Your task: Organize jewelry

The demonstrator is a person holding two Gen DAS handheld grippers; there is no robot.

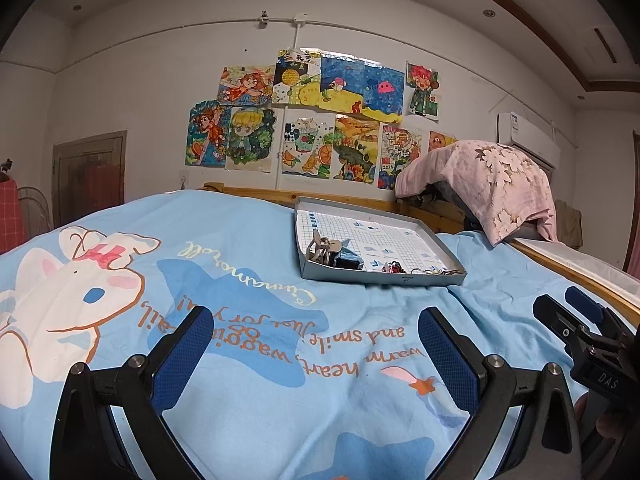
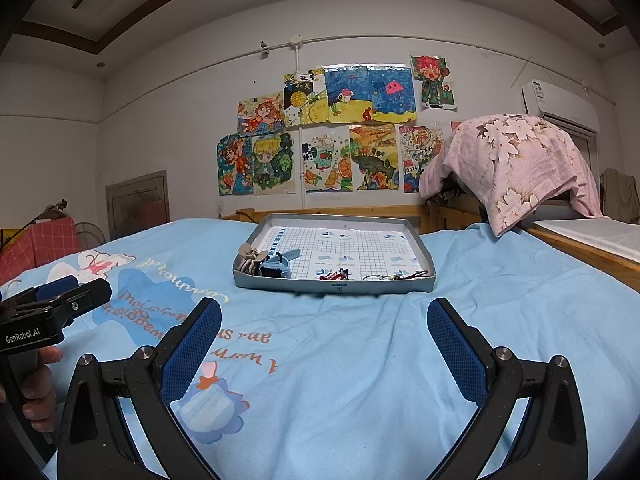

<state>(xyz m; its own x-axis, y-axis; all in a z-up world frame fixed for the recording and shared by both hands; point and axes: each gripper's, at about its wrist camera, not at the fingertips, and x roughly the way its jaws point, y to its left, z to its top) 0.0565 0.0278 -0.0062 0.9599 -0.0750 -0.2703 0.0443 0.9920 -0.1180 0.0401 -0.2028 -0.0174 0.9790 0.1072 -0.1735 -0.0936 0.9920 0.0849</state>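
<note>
Both grippers, left (image 1: 316, 344) and right (image 2: 324, 340), hover wide open and empty while tangled jewelry (image 2: 334, 276) along the tray (image 2: 336, 287)'s near edge risks snagging together on the soft bed (image 2: 360, 360).

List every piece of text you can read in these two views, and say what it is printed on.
"GenRobot.AI": left gripper body.
"DAS": right gripper body.
"2024": a wall drawing.
"warm heart", "and smile": upside down on the bedsheet; the rest is unclear.
Tray label: too small.
</note>
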